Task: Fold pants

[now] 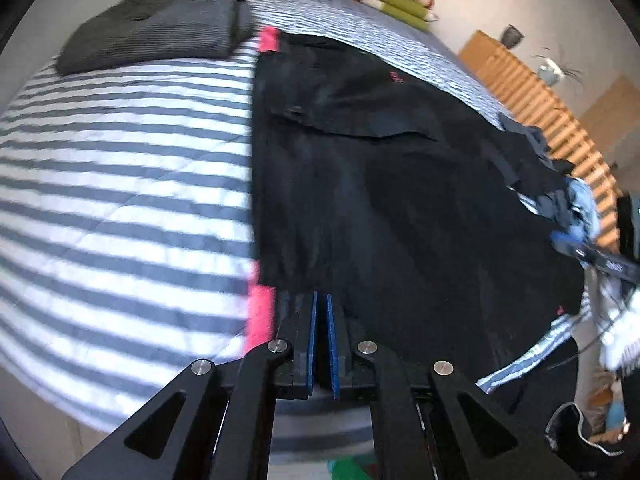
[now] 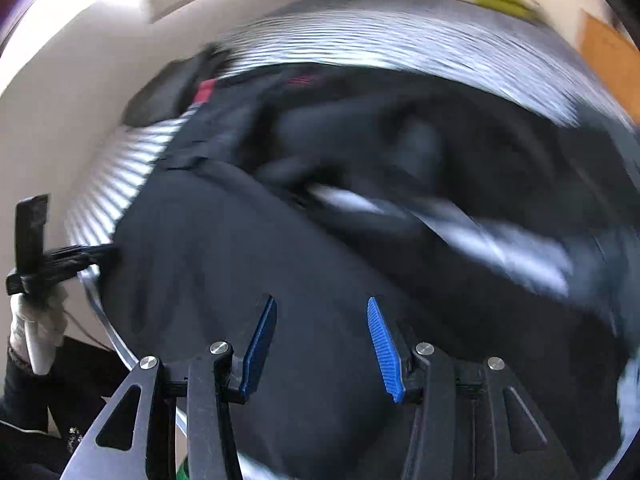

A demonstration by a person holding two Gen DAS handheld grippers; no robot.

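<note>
The black pants [image 1: 400, 184] are laid out on the striped bedcover [image 1: 120, 184], with a pink trim [image 1: 261, 316] seen along their left edge, near the left gripper and again at the far end. They appear already folded lengthwise, one leg over the other, though this is only judged from the shape.

The left gripper [image 1: 322, 300] is seen at the near edge of the pants, with its blue pads [image 1: 334, 344] brought almost together; only a thin gap is left between them. Dark cloth seems to be pinched there, but the pictures do not show it clearly, so it cannot be said for sure. The right gripper [image 2: 322, 304] is held wide open above the dark fabric [image 2: 304, 240], and nothing is between its pads. The right wrist view is strongly blurred, so small details cannot be told there.

The step in hand is judged to be the taking of the near end of the pants, so that it can be folded toward the far end. For the next move, the right gripper is expected to be closed on the same near edge, beside the left one, and both ends should be lifted together and evenly.

A folded grey garment [image 1: 160, 28] is lying at the far left, and a heap of other clothes [image 1: 568, 200] at the right.
</note>
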